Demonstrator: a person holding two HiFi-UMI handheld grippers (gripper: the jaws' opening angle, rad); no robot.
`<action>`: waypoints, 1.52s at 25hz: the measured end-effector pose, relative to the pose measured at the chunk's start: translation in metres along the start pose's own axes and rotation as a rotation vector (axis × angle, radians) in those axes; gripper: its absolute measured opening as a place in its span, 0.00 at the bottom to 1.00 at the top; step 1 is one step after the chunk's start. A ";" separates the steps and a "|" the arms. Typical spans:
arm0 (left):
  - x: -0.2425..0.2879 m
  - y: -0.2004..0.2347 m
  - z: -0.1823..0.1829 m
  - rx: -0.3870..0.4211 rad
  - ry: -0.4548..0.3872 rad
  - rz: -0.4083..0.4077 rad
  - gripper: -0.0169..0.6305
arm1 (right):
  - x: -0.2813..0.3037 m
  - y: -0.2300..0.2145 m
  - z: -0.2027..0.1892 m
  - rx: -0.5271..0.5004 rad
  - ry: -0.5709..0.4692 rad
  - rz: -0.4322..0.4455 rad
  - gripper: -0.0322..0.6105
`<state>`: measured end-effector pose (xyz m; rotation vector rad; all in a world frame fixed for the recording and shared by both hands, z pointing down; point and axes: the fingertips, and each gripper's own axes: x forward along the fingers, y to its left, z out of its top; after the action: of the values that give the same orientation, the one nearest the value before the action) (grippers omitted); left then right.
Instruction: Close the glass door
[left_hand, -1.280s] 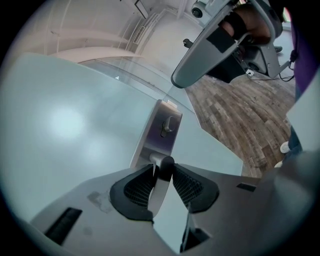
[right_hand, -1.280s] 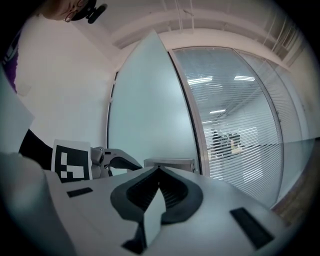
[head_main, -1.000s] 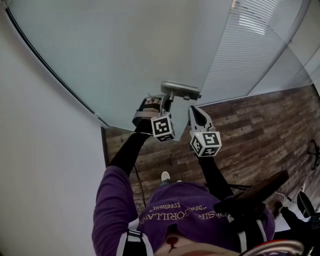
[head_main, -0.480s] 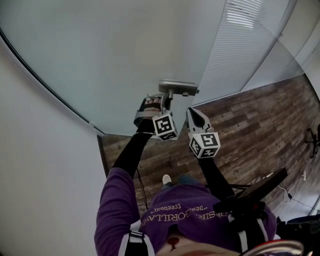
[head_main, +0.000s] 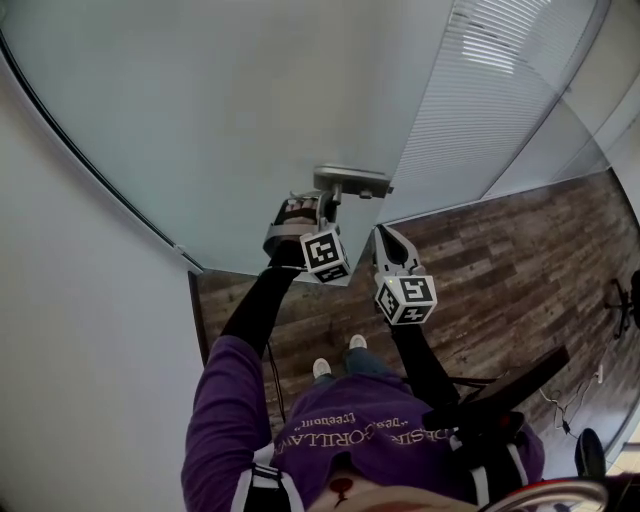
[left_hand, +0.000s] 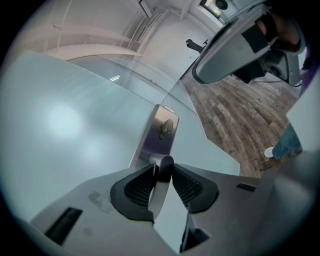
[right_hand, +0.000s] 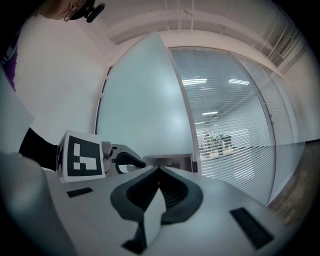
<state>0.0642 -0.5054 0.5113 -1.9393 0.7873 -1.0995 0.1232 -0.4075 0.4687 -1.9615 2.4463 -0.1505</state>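
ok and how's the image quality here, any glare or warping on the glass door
Head view: the wide lens bows the edge of the glass door into a curve, and the lighting is even. Left gripper view: black corners, a soft bright patch on the frosted glass, the door handle sharp. Right gripper view: light streaks show across the blinds, and straight frames bend.

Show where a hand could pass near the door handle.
Free: bare glass door between the left gripper and the white wall; open wood floor beyond the right gripper. Crowded: the door handle, clamped by the left gripper with the right gripper close beside.
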 end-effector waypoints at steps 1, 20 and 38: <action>0.002 -0.002 0.000 -0.001 0.004 -0.001 0.20 | 0.001 -0.003 -0.001 0.001 -0.001 0.004 0.04; 0.043 0.012 -0.005 -0.037 0.068 0.001 0.20 | 0.060 -0.047 0.010 0.009 -0.016 0.127 0.04; 0.078 0.039 -0.006 -0.090 0.147 0.019 0.20 | 0.075 -0.083 0.012 0.011 -0.004 0.177 0.04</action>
<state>0.0876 -0.5898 0.5140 -1.9378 0.9473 -1.2245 0.1881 -0.4996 0.4675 -1.7275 2.5938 -0.1578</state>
